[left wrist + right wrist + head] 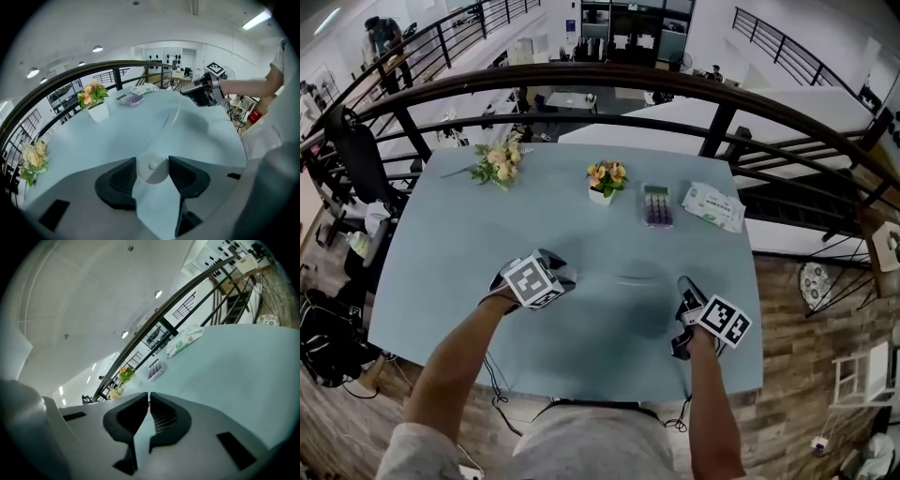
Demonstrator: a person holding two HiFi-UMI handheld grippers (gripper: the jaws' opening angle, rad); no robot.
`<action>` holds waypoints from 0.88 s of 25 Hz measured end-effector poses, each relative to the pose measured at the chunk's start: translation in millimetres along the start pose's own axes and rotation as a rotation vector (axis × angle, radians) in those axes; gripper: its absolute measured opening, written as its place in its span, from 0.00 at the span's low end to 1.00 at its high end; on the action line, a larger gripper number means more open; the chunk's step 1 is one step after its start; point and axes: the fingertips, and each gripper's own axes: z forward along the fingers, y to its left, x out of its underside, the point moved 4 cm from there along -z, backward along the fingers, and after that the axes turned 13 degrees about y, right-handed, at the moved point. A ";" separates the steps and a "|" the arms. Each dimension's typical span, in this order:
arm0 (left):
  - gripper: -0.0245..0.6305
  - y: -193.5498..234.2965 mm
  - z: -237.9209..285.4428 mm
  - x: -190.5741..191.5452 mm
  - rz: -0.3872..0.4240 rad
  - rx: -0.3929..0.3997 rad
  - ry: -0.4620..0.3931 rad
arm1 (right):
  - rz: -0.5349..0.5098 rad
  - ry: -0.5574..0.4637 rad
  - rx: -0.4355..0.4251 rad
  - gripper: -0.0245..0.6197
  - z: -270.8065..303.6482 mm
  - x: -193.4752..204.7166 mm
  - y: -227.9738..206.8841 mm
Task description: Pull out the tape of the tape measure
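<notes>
The pale blue table (487, 234) filled the middle of the head view. At its lower left the left gripper (551, 272) was clamped on the round white tape measure (151, 168), with the jaws pressing on its two sides. At lower right the right gripper (149, 404) had its jaws together. No view showed whether the tape's tip was pinched between them. A faint pale line (171, 117), likely the tape, ran across the table between the two grippers.

To pull well, I judged that the left should hold the case squeezed and steady. The right should draw straight away in line with the case's mouth, evenly, with the tape flat and untwisted. A slanted or jerky pull risked the tip slipping or the case turning in the jaws.

The white wipes pack (713, 205) at upper right bore print and a small red mark, too small to read. The tray of purple items (657, 204) beside it showed no legible label, and neither did the tape measure.
</notes>
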 end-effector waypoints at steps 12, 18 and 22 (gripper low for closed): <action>0.37 1.4 27.7 10.6 0.012 0.067 0.042 | -0.054 0.100 0.151 0.07 18.4 16.5 -19.1; 0.37 -1.4 35.4 13.4 0.020 0.081 0.055 | -0.071 0.132 0.191 0.07 21.5 19.2 -26.3; 0.37 -2.1 36.0 14.7 0.017 0.077 0.065 | -0.088 0.142 0.202 0.07 20.9 19.5 -25.0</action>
